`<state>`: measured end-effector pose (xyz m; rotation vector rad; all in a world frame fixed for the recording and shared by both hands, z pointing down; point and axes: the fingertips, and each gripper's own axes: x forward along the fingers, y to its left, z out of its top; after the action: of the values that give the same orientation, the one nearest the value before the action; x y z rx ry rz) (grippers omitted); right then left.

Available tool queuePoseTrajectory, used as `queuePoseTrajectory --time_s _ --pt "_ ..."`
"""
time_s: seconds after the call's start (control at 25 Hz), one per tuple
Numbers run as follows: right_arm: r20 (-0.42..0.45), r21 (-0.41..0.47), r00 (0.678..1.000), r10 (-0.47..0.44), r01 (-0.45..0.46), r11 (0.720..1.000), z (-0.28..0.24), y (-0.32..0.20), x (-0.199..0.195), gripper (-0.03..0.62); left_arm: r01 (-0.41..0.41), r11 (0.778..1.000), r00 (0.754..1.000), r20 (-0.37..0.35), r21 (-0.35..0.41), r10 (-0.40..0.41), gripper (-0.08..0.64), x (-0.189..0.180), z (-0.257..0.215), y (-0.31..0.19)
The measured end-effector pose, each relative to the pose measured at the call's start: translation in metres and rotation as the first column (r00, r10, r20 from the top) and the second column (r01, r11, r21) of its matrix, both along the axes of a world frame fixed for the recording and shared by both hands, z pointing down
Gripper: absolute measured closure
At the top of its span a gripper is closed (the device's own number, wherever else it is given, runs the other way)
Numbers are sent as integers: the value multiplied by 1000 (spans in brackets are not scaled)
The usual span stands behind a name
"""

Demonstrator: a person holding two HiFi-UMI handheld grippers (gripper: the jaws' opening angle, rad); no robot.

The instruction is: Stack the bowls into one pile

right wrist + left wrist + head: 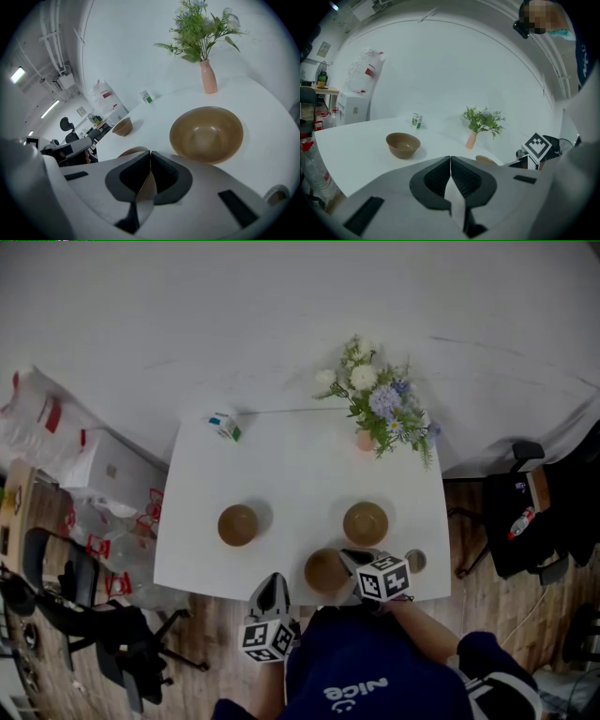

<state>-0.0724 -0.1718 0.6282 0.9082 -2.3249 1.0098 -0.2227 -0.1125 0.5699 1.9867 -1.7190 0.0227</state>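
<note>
Care with the rim is mattering most now: the right gripper (150, 153) is pinching the near bowl (323, 571) by its right edge, jaws closed on the thin brown wall, while that bowl is sitting at the front edge of the table (281, 474), just in front of the person. Judging from this, the lift is coming next. It is going best if the bowl is being kept level as it rises, since a 1-sided rim hold is inviting a tilt or a slip. The closest target is looking like the far-right bowl (206, 133), standing upright just beyond, so the carried bowl is needing to be centred over it and lowered straight in before release. The left gripper (450, 159) is hanging off the table's front with jaws closed on nothing, lending no support. Counting: 3 bowls are lying apart, none nested, the third being the left bowl (402, 144); 2 grippers are showing; 1 vase of flowers (380, 404), 1 small carton (225, 426) and 1 small round object (415, 561) are sharing the table.
</note>
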Motion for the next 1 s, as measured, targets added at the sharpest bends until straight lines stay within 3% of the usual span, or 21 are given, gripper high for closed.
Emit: queuePoseTrajectory --time_s 0.6,1.0 --pt "105 54 994 15 -20 998 -30 -4 3 563 21 1000 1000 -4 -1 -21 540 3 1 8" --pt "138 121 985 101 -118 986 -59 -29 31 563 -5 1000 1000 -2 8 5 540 14 -1 0"
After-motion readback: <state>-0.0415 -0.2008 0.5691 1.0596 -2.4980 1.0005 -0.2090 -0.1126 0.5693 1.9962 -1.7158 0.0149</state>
